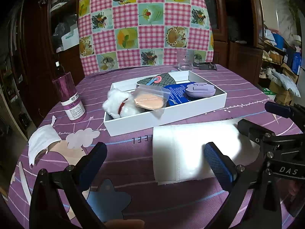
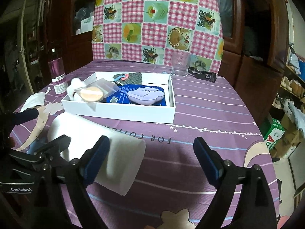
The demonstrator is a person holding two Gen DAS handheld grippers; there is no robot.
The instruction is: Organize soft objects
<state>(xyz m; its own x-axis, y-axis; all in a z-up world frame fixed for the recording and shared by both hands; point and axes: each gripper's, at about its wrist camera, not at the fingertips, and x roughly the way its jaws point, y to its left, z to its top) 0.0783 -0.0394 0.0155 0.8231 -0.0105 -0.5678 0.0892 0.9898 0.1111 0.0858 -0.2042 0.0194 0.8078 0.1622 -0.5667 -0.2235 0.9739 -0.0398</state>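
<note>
A folded white cloth lies on the purple tablecloth, just in front of the white box. My left gripper is open, its right finger over the cloth's near side. My right gripper is open too, with the cloth under its left finger and nothing pinched. Each gripper shows at the edge of the other's view, over one end of the cloth. The box holds a white fluffy toy, a bagged powder puff, a plaid pouch, a blue packet and a lilac case.
A purple bottle stands left of the box and a white face mask lies near the table's left edge. A clear glass and a black clip sit behind the box. A checked cloth hangs behind the table.
</note>
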